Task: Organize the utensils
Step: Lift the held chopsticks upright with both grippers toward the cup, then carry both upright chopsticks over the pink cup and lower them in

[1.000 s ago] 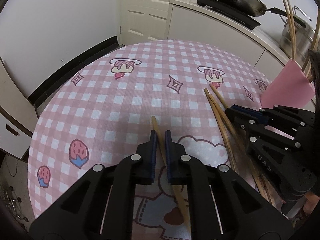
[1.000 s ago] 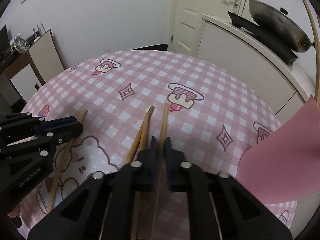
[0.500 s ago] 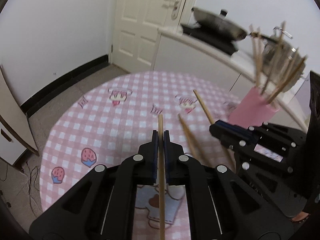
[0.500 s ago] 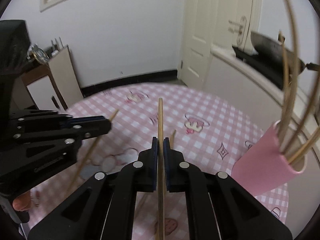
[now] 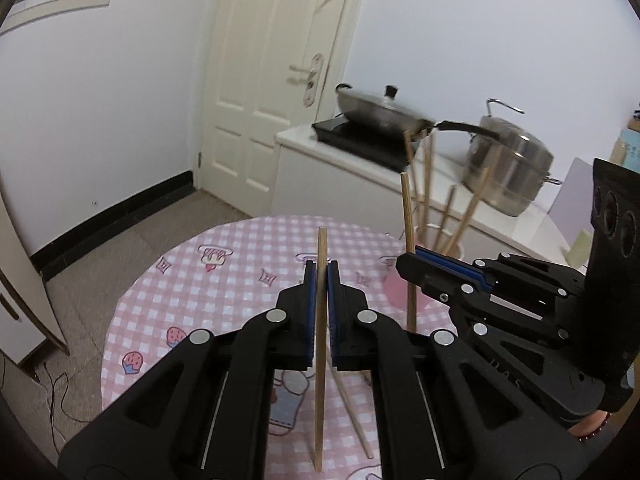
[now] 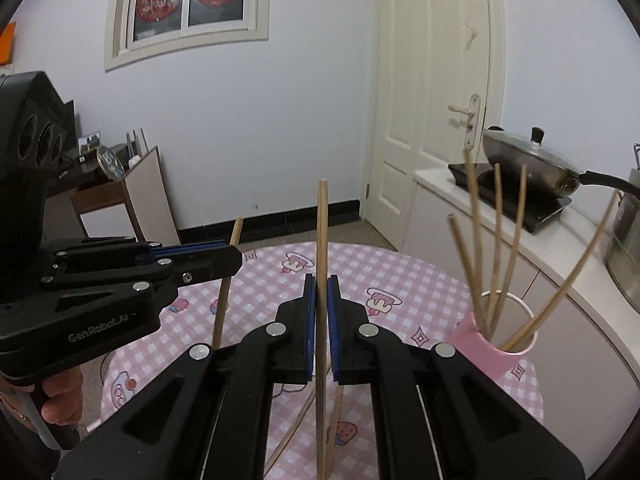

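Both tongs, left (image 5: 319,280) and right (image 6: 319,292), have risen off the pink checked surface (image 5: 224,280), each pinching one wooden chopstick (image 5: 320,340). Several sticks already stand in the pink cylindrical cup (image 6: 486,350); others lie loose below.

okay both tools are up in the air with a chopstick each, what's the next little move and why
Probably carry the right tool toward the pink cup and tip its chopstick in. Both tools are shut on an upright chopstick, lifted off the table; the cup already holds several sticks and sits nearest the right tool. The left tool could follow with its chopstick.
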A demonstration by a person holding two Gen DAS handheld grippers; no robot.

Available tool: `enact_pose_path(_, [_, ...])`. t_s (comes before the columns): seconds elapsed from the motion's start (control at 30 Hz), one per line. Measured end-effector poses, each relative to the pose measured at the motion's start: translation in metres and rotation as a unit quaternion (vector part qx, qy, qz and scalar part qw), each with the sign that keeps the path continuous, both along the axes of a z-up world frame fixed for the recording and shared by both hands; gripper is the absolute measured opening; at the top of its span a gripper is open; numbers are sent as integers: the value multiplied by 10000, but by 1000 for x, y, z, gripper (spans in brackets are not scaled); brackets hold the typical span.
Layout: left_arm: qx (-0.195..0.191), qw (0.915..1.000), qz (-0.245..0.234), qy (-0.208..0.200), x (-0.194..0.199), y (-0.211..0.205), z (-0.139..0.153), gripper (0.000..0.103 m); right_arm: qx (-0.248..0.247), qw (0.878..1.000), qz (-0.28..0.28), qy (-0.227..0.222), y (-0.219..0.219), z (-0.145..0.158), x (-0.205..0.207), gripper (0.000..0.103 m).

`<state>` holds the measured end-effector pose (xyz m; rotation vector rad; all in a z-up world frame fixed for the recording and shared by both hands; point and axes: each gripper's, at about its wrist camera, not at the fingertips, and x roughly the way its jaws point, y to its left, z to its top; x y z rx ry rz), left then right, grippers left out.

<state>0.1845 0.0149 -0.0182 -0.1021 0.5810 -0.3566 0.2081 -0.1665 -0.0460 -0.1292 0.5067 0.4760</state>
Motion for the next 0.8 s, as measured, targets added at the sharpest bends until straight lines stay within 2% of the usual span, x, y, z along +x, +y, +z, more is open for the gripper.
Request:
enact_pose_path(0.23, [-61, 9996, -155, -230, -20, -12, 16, 5, 78, 9997, -65, -219, -14, 15, -18, 4])
enact_pose_path(0.8, [97, 9974, -337, -635, -45, -43, 31, 5, 235, 9985, -329, -359, -46, 19, -39, 4])
